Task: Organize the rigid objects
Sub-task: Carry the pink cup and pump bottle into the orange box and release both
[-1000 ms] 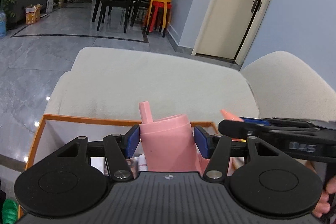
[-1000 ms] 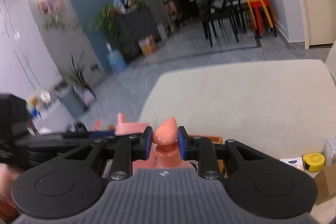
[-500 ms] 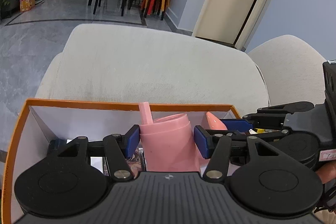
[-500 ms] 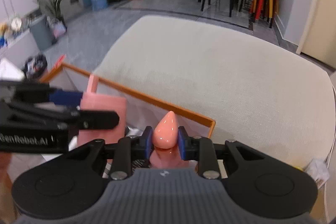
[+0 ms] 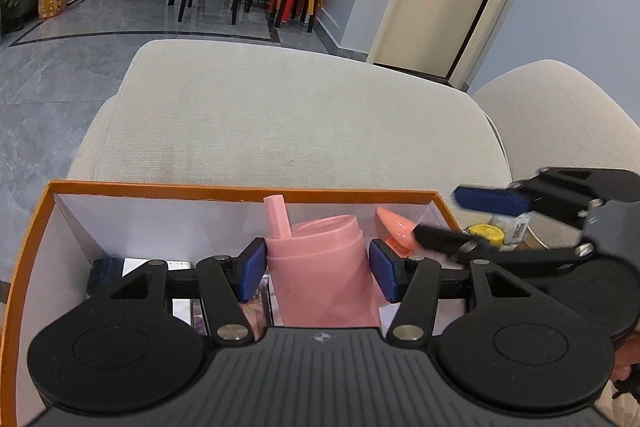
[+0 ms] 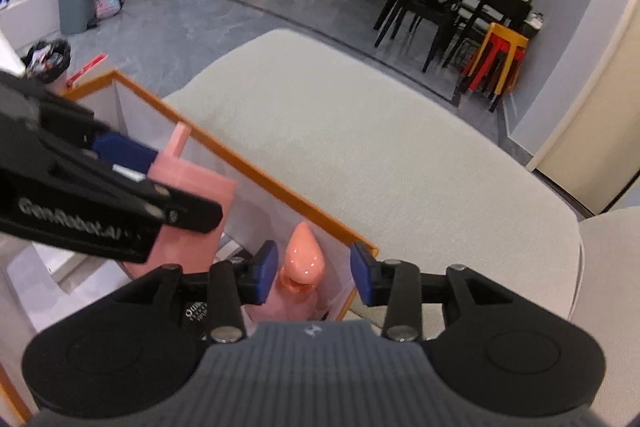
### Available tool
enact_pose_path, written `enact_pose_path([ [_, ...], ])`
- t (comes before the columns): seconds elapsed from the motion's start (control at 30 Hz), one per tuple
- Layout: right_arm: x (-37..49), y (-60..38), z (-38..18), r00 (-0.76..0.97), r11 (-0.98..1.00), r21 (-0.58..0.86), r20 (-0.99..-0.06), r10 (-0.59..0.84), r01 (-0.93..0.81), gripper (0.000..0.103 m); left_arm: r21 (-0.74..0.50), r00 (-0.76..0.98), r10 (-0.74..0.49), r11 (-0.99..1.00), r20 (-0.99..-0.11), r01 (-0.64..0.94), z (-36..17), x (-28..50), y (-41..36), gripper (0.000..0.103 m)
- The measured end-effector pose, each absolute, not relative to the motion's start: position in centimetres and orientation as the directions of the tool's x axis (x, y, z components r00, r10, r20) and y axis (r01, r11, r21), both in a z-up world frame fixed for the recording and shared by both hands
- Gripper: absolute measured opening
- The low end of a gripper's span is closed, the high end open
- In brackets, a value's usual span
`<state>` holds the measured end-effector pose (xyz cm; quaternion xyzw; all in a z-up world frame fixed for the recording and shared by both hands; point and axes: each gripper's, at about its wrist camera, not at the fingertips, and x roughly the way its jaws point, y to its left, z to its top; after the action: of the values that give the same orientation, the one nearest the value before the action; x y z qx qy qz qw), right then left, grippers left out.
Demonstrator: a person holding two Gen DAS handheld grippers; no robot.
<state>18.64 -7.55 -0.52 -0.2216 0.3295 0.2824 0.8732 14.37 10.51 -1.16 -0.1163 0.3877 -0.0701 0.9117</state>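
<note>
Sofa cushion [image 5: 288,123] carries the orange-rimmed box [image 5: 240,190]; I've got both hand-held grippers down inside it now, vs above the rim a sec ago. Left hand-held gripper [image 5: 317,273] is clamped on the pink straw cup [image 5: 320,267], low in the box. Right hand-held gripper [image 6: 314,273] was pinching the peach cone-capped bottle [image 6: 302,267] & is now opening: pads clear, bottle standing between them beside the cup. Looks like that one's placed; cup release prob next. Box floor mostly hidden by gripper bodies, flat items there unreadable. Yellow tape measure [image 5: 486,233] outside, half covered.
</note>
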Motion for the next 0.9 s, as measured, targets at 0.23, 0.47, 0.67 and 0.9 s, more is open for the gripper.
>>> enact_pose_path([
  [0.23,17.5,-13.5,1.0,0.717,0.916,-0.04,-0.636,0.284,-0.398,0.054,-0.313,0.608,-0.293,0.947,-0.738,0.076,-2.4,14.3,9.1,0.064],
  [0.47,17.3,-18.1,-1.4,0.677,0.97,0.082,-0.703,0.218,-0.228,0.054,-0.37,0.475,-0.349,0.927,-0.808,0.05,-5.3,15.9,7.3,0.064],
  [0.67,17.1,-18.6,-3.0,0.649,0.971,0.109,-0.727,0.225,-0.215,0.054,-0.384,0.399,-0.393,0.917,-0.829,0.106,-5.7,18.0,5.3,0.063],
  [0.9,16.8,-19.0,-3.7,0.638,0.971,0.141,-0.734,0.234,-0.194,0.054,-0.417,0.312,-0.423,0.904,-0.851,0.091,-6.9,19.9,4.8,0.063],
])
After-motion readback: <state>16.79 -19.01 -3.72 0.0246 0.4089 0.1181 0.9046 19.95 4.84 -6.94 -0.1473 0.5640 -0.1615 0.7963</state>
